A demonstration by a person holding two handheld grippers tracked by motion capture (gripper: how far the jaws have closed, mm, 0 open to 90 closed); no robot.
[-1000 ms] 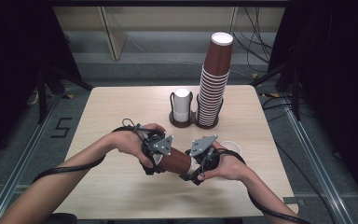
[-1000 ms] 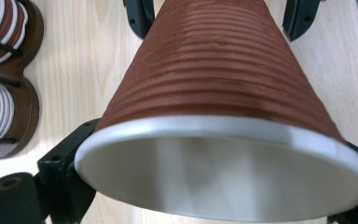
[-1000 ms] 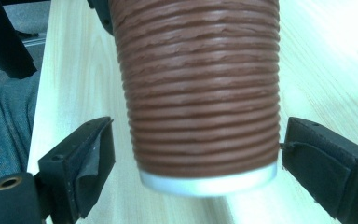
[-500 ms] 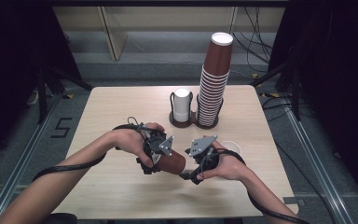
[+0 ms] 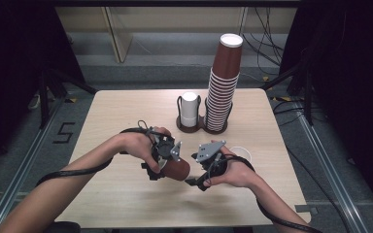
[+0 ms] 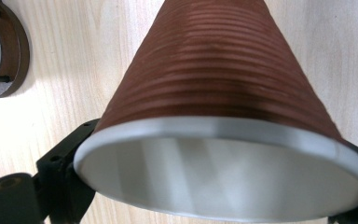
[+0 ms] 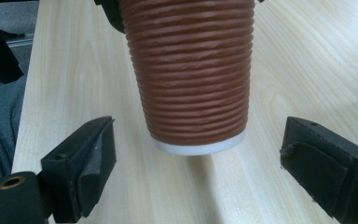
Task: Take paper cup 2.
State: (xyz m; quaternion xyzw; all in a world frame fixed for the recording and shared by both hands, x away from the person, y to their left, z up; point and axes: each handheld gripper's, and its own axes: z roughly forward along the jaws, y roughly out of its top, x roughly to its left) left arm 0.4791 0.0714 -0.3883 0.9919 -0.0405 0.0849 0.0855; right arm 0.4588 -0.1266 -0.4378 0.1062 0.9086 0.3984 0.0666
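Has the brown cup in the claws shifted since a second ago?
No. The brown cup sits the same way below the cup holder on the table.

a pale wooden square counter lies beneath the jaws, on a grey floor marked with a black "5"; dark curtains hang either side.

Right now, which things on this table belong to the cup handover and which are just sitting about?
In the job:
- brown ribbed cup, held at its rim end by the left gripper
- right gripper, jaws open either side of the cup's base

Sitting about:
- tall cup stack
- holder with white cups
- white cup behind the right hand
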